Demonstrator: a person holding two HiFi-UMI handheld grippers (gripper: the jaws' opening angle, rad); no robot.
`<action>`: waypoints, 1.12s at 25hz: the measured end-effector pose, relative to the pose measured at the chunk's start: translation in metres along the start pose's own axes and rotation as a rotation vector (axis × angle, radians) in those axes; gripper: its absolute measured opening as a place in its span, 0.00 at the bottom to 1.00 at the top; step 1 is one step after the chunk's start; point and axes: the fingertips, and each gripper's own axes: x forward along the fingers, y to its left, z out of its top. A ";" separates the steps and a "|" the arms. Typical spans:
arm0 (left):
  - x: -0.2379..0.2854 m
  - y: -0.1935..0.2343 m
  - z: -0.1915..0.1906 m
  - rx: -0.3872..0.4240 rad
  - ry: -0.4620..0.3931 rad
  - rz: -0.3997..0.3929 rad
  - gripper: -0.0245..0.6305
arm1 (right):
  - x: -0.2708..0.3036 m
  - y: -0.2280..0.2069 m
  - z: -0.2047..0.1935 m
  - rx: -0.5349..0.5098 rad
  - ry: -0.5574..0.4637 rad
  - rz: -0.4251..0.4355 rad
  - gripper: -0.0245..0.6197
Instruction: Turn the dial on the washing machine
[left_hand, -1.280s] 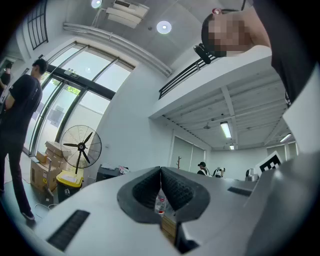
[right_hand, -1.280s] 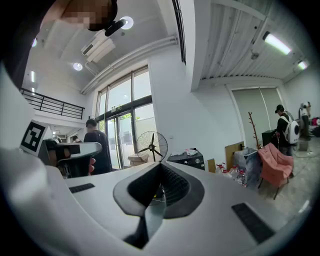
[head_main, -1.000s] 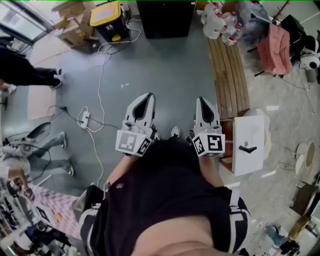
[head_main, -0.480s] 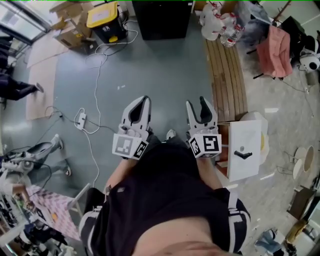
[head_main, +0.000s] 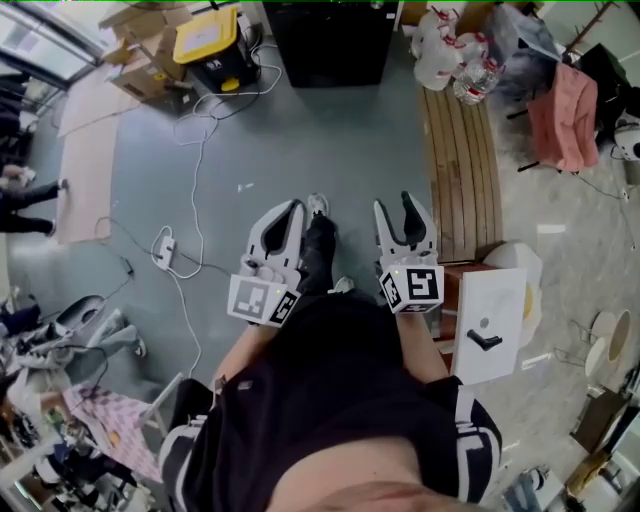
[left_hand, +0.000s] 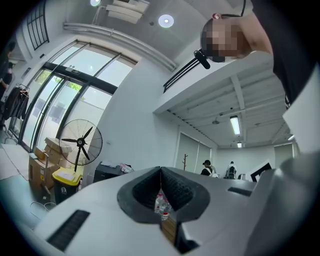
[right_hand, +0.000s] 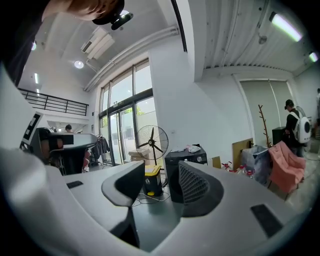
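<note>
Bright, even daylight comes through the tall windows (right_hand: 124, 117). A round ceiling lamp (left_hand: 166, 20) and a strip light (right_hand: 287, 25) glare white. On the floor (head_main: 330, 140) shadows are soft and faint. All views bulge like a fisheye, with lines bending at the edges. Both gripper views sit in a dark round vignette, and their nearest surfaces are softly out of focus.

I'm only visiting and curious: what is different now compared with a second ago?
The right gripper opened its jaws, with nothing between them. The person stepped forward, and a shoe now shows between the grippers. The left gripper stayed shut and empty.
</note>
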 end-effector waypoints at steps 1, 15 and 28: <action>0.020 0.011 -0.001 -0.002 -0.003 -0.007 0.07 | 0.022 -0.008 0.003 -0.006 -0.004 -0.003 0.37; 0.313 0.223 0.037 0.041 0.003 -0.052 0.07 | 0.392 -0.114 0.089 -0.063 -0.039 -0.011 0.37; 0.543 0.312 0.017 0.026 0.022 -0.054 0.07 | 0.675 -0.292 0.063 -0.061 0.067 -0.077 0.38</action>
